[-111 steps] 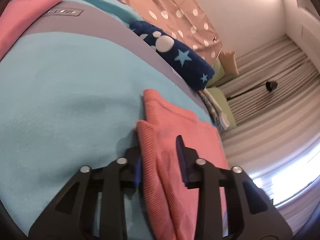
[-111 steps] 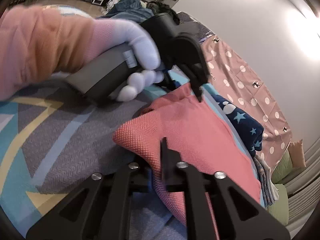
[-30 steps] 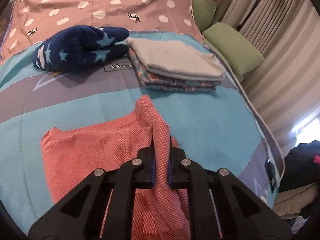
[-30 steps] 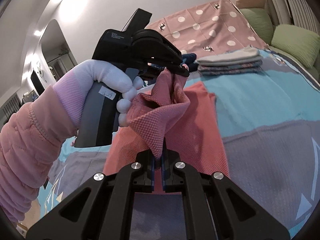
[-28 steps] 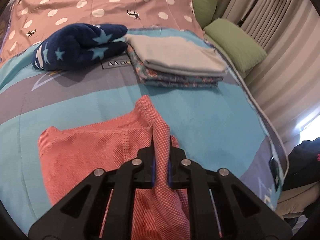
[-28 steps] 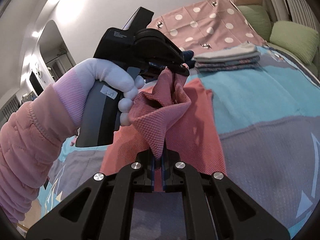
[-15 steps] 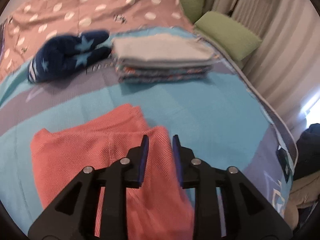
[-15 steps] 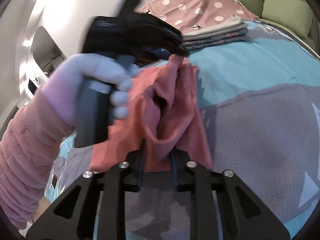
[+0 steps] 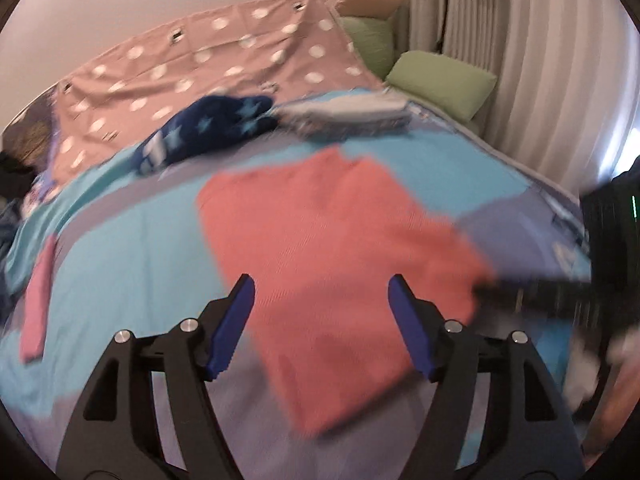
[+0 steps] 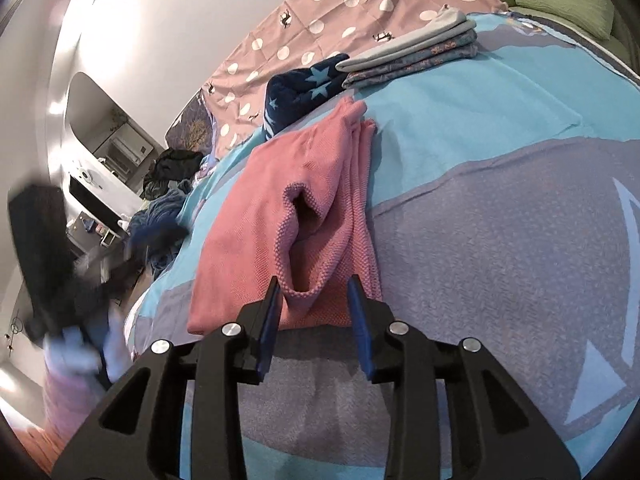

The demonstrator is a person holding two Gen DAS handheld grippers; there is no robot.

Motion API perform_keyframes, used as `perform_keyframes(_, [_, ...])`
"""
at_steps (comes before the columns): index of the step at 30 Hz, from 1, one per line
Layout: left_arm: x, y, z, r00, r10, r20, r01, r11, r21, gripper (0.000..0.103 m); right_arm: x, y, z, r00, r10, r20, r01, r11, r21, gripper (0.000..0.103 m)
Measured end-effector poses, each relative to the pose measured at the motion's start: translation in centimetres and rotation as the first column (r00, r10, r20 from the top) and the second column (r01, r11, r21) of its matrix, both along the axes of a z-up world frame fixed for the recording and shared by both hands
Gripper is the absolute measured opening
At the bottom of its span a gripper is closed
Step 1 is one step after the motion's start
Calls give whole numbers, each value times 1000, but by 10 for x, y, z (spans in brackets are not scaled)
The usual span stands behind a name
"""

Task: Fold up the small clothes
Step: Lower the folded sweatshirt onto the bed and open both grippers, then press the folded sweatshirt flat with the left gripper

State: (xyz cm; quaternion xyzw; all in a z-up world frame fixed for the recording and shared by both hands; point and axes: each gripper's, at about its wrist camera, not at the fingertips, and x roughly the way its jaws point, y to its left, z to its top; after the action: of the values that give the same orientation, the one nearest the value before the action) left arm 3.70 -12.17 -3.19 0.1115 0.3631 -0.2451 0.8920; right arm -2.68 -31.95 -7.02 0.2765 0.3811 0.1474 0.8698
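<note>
Right wrist, pink garment (image 10: 280, 216) hem loose between parted fingers (image 10: 267, 320)

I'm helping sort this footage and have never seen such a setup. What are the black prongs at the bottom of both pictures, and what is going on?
No robot here: a person holds a two-finger gripper in each hand, with a fisheye camera on each looking along its fingers. One picture is from the left gripper, the other from the right gripper. Both look at a bed with a blue and grey cover. On it lies a folded pink garment, with a navy star-patterned cloth and a stack of folded clothes beyond. Both jaws have just been opening; neither holds anything, though the garment's edge lies loose between the right ones.
</note>
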Motion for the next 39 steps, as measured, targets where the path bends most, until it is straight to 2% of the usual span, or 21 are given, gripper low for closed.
perform_keyframes(4, [-26,34,-27,996,49,-78,-51,998,-28,72,14,6,-3,999,0,-35,0,1000,4,35])
perform_keyframes(5, [-29,36,-32,994,51,-92,-54,998,-33,72,16,6,-2,999,-5,-37,5,1000,5,28])
perform_keyframes(6, [-30,38,-37,993,59,-103,-63,998,-32,72,16,4,1,1000,-19,-23,20,1000,22,5])
perform_keyframes(8, [-32,39,-45,991,76,-107,-78,997,-17,72,10,-2,13,998,-58,26,56,997,47,5])
perform_keyframes(10, [-31,37,-50,991,90,-100,-91,996,2,72,7,-8,21,995,-94,44,93,995,27,5])
perform_keyframes(11, [-31,35,-53,990,95,-101,-94,995,16,72,10,-10,18,995,-92,24,92,996,13,5])
perform_keyframes(13, [-31,33,-59,989,96,-109,-92,995,42,72,18,-8,1,997,-36,-73,36,999,-10,6])
perform_keyframes(14, [-31,33,-62,990,95,-108,-90,995,50,72,19,-7,-7,993,-19,-114,17,1000,-19,10])
perform_keyframes(16, [-32,32,-62,990,90,-105,-86,995,48,72,12,-9,-13,994,-17,-106,16,1000,-11,10])
perform_keyframes(20, [-31,40,-58,986,112,-120,-112,994,8,59,1,-18,5,996,-68,-54,65,997,-44,24])
perform_keyframes(22, [-32,43,-53,986,115,-124,-120,992,-30,49,-3,-18,25,997,-75,19,76,994,-74,25])
perform_keyframes(24, [-37,42,-47,989,104,-106,-110,992,-57,40,-2,-10,40,996,-41,79,48,994,-95,25])
perform_keyframes(25, [-38,40,-45,991,100,-94,-106,993,-57,38,1,-1,49,994,-4,108,17,992,-124,25])
perform_keyframes(28, [-37,32,-44,994,76,-77,-80,995,-55,26,17,21,54,988,83,131,-59,982,-179,25])
perform_keyframes(30, [-35,29,-50,992,88,-86,-90,996,-13,18,39,30,36,994,88,66,-70,970,-234,22])
perform_keyframes(31, [-35,28,-54,991,98,-91,-97,995,17,18,48,29,25,998,57,28,-47,958,-281,22])
perform_keyframes(32, [-35,29,-59,991,98,-96,-95,995,35,18,57,27,9,1000,10,-21,-17,938,-346,8])
perform_keyframes(33, [-36,33,-61,991,92,-101,-90,996,22,18,62,18,-8,999,-6,-50,-11,943,-334,0])
perform_keyframes(34, [-37,35,-61,990,90,-107,-89,996,13,18,59,10,-9,999,-11,-37,1,964,-268,0])
perform_keyframes(35, [-38,38,-61,990,83,-112,-82,997,11,20,58,6,-7,999,-12,-42,2,970,-242,0])
perform_keyframes(39, [-44,43,-57,991,37,-126,-37,999,-2,21,49,5,1,999,-10,-52,-2,972,-235,1])
